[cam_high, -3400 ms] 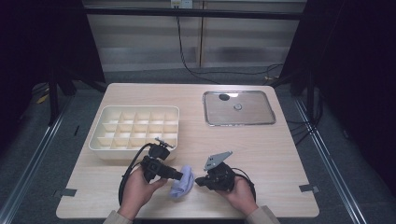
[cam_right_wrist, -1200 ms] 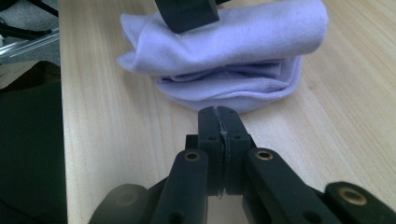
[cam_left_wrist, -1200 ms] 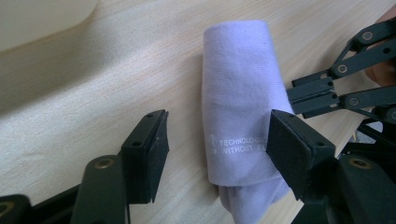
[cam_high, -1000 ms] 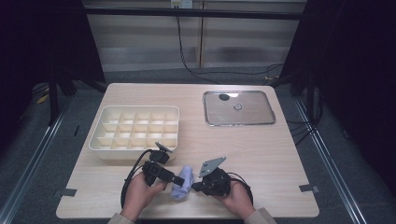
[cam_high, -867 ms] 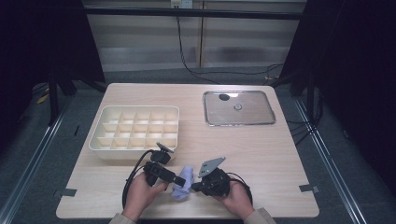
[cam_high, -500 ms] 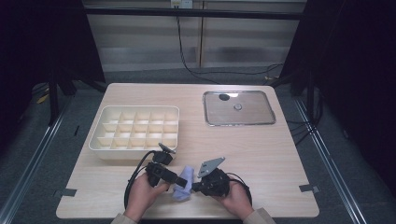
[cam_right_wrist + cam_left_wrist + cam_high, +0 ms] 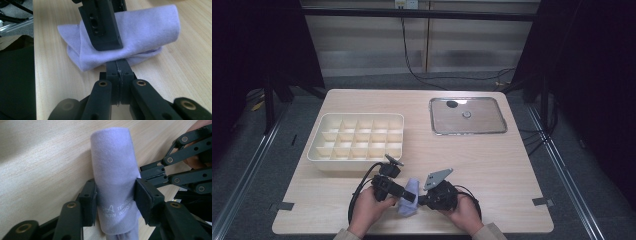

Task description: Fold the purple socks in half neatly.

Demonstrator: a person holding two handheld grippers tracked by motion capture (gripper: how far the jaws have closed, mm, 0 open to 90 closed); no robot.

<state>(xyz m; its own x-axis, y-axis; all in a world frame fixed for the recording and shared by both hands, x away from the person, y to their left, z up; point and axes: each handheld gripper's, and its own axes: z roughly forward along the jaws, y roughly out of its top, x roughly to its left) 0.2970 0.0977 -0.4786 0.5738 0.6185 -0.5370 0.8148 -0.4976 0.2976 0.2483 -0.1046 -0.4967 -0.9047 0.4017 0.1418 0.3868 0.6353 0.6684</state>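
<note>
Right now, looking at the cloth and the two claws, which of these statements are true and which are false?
1. The cloth is lavender. True.
2. The right claw is shut on the cloth's edge. True.
3. The cloth lies inside the compartment tray. False: it is on the table, in front of the tray.
4. The left claw has the folded cloth between its pads, its jaws just closing. True.
5. The metal lid covers the tray. False: it lies apart, at the far right.
</note>
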